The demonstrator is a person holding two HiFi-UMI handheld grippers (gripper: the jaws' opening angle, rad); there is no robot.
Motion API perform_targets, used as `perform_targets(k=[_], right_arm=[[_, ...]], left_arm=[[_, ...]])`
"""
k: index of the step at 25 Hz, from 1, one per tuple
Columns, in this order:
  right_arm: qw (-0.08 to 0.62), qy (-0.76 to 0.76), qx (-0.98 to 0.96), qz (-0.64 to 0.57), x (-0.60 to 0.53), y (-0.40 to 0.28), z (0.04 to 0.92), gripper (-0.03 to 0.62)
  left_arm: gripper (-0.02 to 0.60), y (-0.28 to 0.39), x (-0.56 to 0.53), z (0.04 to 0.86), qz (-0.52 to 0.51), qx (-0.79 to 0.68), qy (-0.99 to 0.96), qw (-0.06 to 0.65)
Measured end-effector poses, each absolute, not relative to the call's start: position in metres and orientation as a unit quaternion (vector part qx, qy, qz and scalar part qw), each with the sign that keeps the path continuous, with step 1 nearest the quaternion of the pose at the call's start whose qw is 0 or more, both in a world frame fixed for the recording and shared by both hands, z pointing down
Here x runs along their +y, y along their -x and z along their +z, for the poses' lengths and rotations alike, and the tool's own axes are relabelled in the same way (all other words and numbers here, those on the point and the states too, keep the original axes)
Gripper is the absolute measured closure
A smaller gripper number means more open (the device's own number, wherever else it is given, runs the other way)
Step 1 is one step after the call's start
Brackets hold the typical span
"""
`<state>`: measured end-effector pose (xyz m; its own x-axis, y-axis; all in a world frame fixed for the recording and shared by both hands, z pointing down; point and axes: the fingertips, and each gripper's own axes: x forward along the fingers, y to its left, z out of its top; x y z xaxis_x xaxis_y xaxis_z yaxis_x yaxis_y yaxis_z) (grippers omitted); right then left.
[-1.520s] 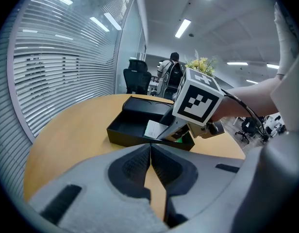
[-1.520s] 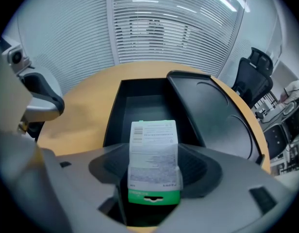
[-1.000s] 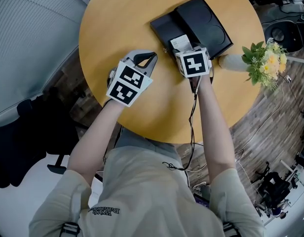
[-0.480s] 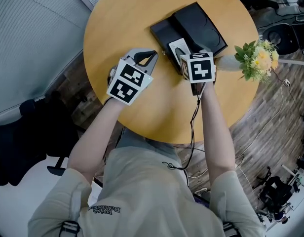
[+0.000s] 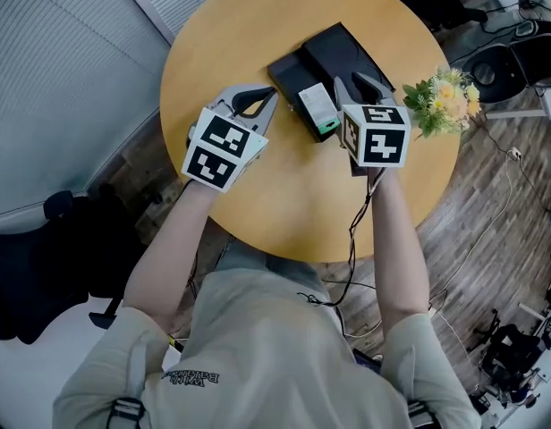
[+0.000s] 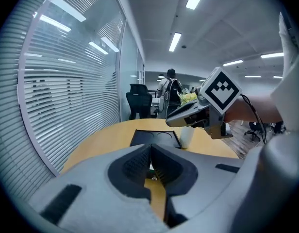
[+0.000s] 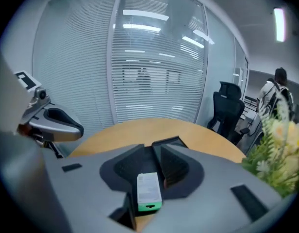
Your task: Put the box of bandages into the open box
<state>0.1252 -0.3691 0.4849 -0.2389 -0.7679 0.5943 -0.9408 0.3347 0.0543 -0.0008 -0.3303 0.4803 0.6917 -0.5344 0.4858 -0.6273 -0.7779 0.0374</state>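
The box of bandages [image 5: 317, 107], white with a green end, was seen lying flat inside the black open box [image 5: 345, 50] near the far edge of the round wooden table [image 5: 258, 25], in the half nearer the person. The right gripper [image 5: 363, 86] was held just beside it on the right, above the table, with its jaws closing to a narrow gap; in the right gripper view the carton was framed in the space between the jaws, but it lay below them and was not pressed by the pads. The left gripper [image 5: 268, 96] was held to the left of the black box, apart from it, with its jaws brought together at the tips and nothing caught between them. A bunch of yellow and white flowers [image 5: 441, 101] was placed at the table's right edge, close to the right gripper. Slatted blinds [image 7: 154, 67] were seen behind the table, and an office chair [image 6: 139, 101] and a person [image 6: 170, 87] were seen in the room beyond
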Motion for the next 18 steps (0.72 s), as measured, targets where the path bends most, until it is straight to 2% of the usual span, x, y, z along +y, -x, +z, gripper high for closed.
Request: perform_targets(k=[5,10,18], right_arm=[[0.211,-0.583,-0.775,0.121,-0.363,-0.132,0.415,0.528],[0.153,-0.593,-0.785,0.09,-0.34,-0.136,0.346,0.539],[0.122,-0.589,-0.799,0.026,-0.28,-0.14,0.271,0.551]], left_arm=[[0.558,-0.003,-0.333,0.432,0.202,-0.321,-0.922,0.073],[0.558,-0.005,-0.316,0.37,0.156,-0.326,-0.932,0.035],[0.558,-0.006,-0.281,0.298,0.121,-0.322,-0.939,-0.02]])
